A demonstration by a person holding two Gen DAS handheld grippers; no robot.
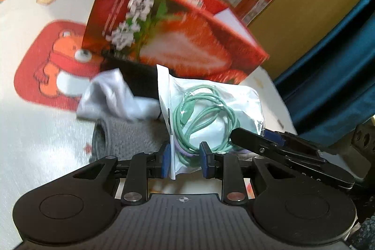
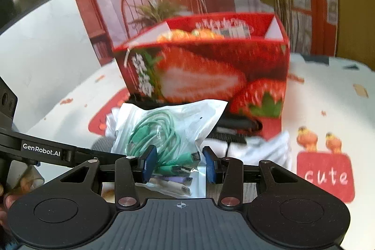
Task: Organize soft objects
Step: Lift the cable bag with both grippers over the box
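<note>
A clear plastic bag of green cable (image 1: 206,114) is held up in front of the red strawberry box (image 1: 178,39). My left gripper (image 1: 185,159) is closed on the bag's lower edge. My right gripper (image 2: 179,163) also has the bag (image 2: 164,130) between its blue pads, near the cable plugs; it enters the left wrist view from the right (image 1: 269,144). The strawberry box (image 2: 206,67) stands open behind the bag, with items inside. A white cloth (image 1: 112,95) and a grey rolled cloth (image 1: 126,137) lie under the bag.
A tablecloth with red bear prints (image 1: 51,62) covers the table. A black object (image 2: 236,124) lies at the box's foot. White fabric (image 2: 264,149) lies right of the bag. A teal curtain (image 1: 332,67) hangs at the right.
</note>
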